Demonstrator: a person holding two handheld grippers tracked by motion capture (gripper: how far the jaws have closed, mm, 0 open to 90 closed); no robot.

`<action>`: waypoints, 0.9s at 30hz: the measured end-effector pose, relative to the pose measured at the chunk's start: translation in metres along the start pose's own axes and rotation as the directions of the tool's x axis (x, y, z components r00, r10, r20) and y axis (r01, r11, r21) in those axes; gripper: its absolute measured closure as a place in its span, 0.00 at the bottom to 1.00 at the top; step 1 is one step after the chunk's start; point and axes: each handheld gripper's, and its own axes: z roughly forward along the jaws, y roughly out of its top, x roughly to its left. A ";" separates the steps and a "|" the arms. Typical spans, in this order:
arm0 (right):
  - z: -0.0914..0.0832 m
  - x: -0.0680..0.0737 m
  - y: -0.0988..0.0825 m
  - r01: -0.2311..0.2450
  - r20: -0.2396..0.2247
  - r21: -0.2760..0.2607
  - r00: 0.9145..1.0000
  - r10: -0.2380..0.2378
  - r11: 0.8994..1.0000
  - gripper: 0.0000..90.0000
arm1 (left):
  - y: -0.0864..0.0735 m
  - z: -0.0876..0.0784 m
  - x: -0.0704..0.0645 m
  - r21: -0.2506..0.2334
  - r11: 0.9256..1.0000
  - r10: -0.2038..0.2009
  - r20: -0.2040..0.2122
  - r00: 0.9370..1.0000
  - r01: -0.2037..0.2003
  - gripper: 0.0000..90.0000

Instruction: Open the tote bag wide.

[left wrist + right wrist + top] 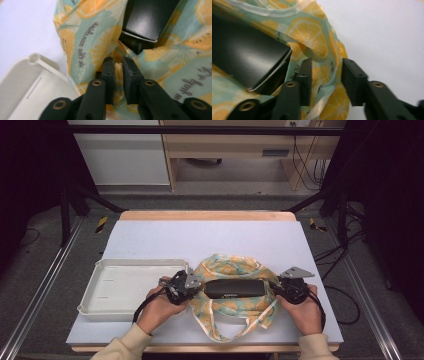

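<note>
Two grippers, left gripper (194, 285) and right gripper (281, 287), flank black box (234, 288), apparently clear.

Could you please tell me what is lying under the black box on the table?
The black box lies on a lemon-print cloth bag, whose fabric spreads out around it. The cloth directly beneath the box is covered, so anything else under it cannot be seen.

the right gripper (324, 75) has its jaws parted over lemon-print cloth (317, 47), beside a black box (244, 57).
</note>
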 end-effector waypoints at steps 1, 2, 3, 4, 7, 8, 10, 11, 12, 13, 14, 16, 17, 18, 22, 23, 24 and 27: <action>-0.005 0.001 0.001 0.001 0.011 -0.016 1.000 -0.001 1.000 0.62 | 0.000 -0.003 0.001 -0.016 1.000 0.001 -0.003 1.000 -0.001 0.84; -0.011 0.002 0.002 0.002 0.013 -0.039 1.000 -0.002 0.999 0.59 | 0.000 -0.006 0.002 -0.031 0.999 -0.007 -0.005 1.000 0.007 0.80; -0.011 0.002 0.002 0.002 0.013 -0.039 1.000 -0.002 0.999 0.59 | 0.000 -0.006 0.002 -0.031 0.999 -0.007 -0.005 1.000 0.007 0.77; -0.017 0.005 0.003 0.001 0.017 -0.066 1.000 0.000 0.998 0.56 | 0.001 -0.010 0.003 -0.049 0.999 -0.019 -0.007 1.000 0.019 0.77; -0.030 0.013 0.005 0.017 0.023 -0.118 1.000 -0.014 0.993 0.47 | 0.004 -0.019 0.004 -0.086 0.996 -0.027 -0.009 1.000 0.026 0.65; -0.034 0.016 0.005 0.019 0.022 -0.131 1.000 -0.017 0.991 0.45 | 0.005 -0.023 0.003 -0.101 0.994 -0.031 -0.013 0.999 0.029 0.65; -0.044 0.022 0.005 0.027 0.015 -0.162 1.000 -0.025 0.986 0.41 | 0.008 -0.032 0.004 -0.126 0.992 -0.026 -0.018 0.999 0.024 0.61; -0.047 0.025 0.005 0.026 0.009 -0.166 1.000 -0.025 0.986 0.39 | 0.009 -0.035 0.004 -0.134 0.991 -0.027 -0.013 1.000 0.025 0.60; -0.049 0.027 0.004 0.034 0.002 -0.172 0.999 -0.034 0.985 0.39 | 0.011 -0.039 0.004 -0.150 0.988 -0.030 -0.005 1.000 0.029 0.60; -0.052 0.029 0.003 0.039 -0.007 -0.178 0.999 -0.041 0.983 0.42 | 0.013 -0.042 0.003 -0.163 0.986 -0.028 0.003 1.000 0.029 0.60; -0.054 0.032 0.002 0.048 -0.016 -0.184 0.999 -0.052 0.982 0.49 | 0.016 -0.045 0.003 -0.174 0.984 -0.028 0.006 1.000 0.028 0.61; -0.057 0.038 0.000 0.074 -0.039 -0.185 0.996 -0.083 0.980 0.60 | 0.024 -0.049 0.002 -0.195 0.981 -0.016 0.009 1.000 0.018 0.65; -0.057 0.041 -0.001 0.092 -0.045 -0.181 0.994 -0.101 0.979 0.67 | 0.029 -0.050 0.002 -0.197 0.980 -0.006 0.008 1.000 0.007 0.67; -0.057 0.043 -0.001 0.109 -0.052 -0.179 0.991 -0.121 0.978 0.72 | 0.034 -0.049 0.003 -0.198 0.980 0.001 0.007 1.000 0.000 0.69; -0.053 0.052 -0.001 0.134 -0.091 -0.167 0.984 -0.150 0.977 0.82 | 0.048 -0.039 0.008 -0.177 0.984 0.005 0.013 1.000 -0.002 0.78; -0.047 0.058 0.000 0.168 -0.119 -0.154 0.975 -0.187 0.974 0.85 | 0.057 -0.031 0.011 -0.158 0.987 0.018 0.018 1.000 -0.015 0.82; -0.044 0.061 0.001 0.183 -0.128 -0.149 0.971 -0.202 0.972 0.87 | 0.057 -0.031 0.011 -0.158 0.987 0.018 0.018 1.000 -0.015 0.83; -0.035 0.070 0.003 0.221 -0.163 -0.127 0.957 -0.240 0.967 0.92 | 0.069 -0.011 0.018 -0.097 0.995 0.036 0.027 0.999 -0.033 0.89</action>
